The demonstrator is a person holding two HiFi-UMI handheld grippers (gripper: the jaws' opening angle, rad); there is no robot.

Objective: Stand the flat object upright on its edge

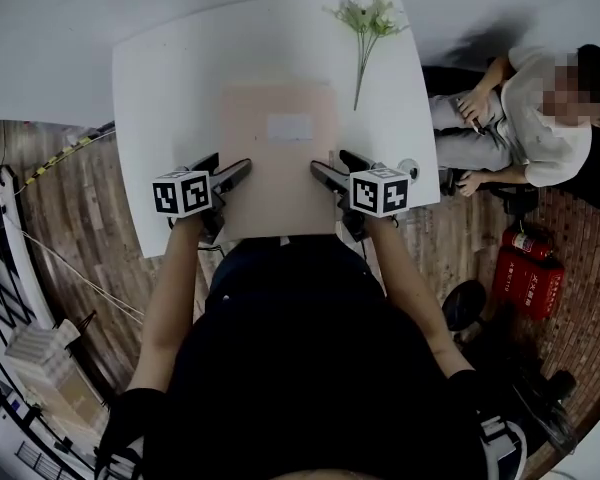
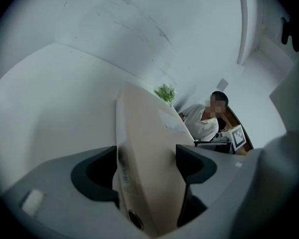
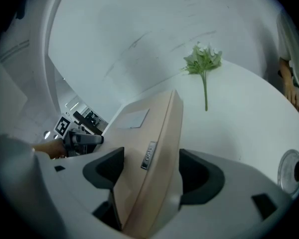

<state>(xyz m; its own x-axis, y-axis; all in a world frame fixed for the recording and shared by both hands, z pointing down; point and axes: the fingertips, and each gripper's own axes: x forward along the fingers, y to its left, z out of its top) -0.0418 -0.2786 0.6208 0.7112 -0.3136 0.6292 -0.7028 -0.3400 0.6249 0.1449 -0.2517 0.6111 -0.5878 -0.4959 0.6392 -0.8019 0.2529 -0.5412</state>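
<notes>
A flat beige case (image 1: 275, 193) with a white label (image 1: 290, 128) lies on the white table (image 1: 170, 88), its near end at the table's front edge. My left gripper (image 1: 225, 171) straddles its left side edge near the front. My right gripper (image 1: 332, 171) straddles the right side edge opposite. In the left gripper view the case (image 2: 149, 128) runs edge-on between the dark pads (image 2: 189, 161), and in the right gripper view the case (image 3: 139, 128) does the same. Both grippers stand open around the edge, and I see no firm press from either.
A sprig of artificial flowers (image 1: 365, 18) lies at the table's far right corner. A small round fitting (image 1: 408, 168) sits by the right edge. A person (image 1: 540, 118) sits right of the table, with red fire extinguishers (image 1: 528, 268) on the floor nearby.
</notes>
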